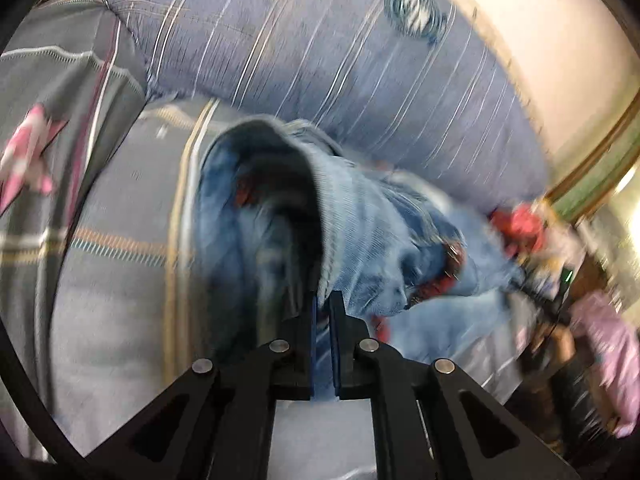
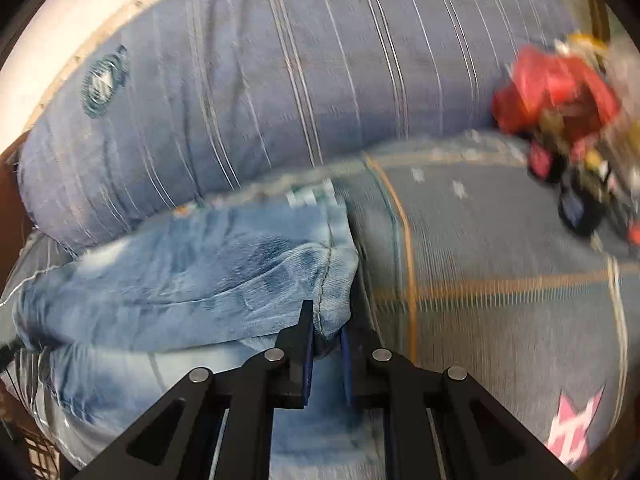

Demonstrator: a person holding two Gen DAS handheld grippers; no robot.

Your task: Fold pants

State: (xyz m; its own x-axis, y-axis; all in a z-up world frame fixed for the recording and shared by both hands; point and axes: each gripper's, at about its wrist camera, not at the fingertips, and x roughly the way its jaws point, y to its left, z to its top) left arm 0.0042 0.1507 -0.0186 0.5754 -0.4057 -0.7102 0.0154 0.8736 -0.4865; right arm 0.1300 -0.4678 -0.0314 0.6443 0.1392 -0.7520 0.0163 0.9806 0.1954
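Light blue denim pants point(image 1: 360, 232) lie on a striped bedsheet point(image 1: 120, 280). In the left wrist view my left gripper point(image 1: 323, 304) is shut on a denim edge, and an open leg or waist opening gapes just beyond it. In the right wrist view the pants point(image 2: 192, 272) stretch away to the left. My right gripper point(image 2: 326, 326) is shut on the hemmed end of a pant leg point(image 2: 332, 280). Both views are motion-blurred.
A large blue striped pillow point(image 1: 320, 40) lies along the back, against a pale wall point(image 1: 540, 40); it also shows in the right wrist view point(image 2: 280, 80). A red toy vehicle point(image 2: 560, 120) sits on the bed at the right. Pink star prints point(image 2: 572, 428) mark the sheet.
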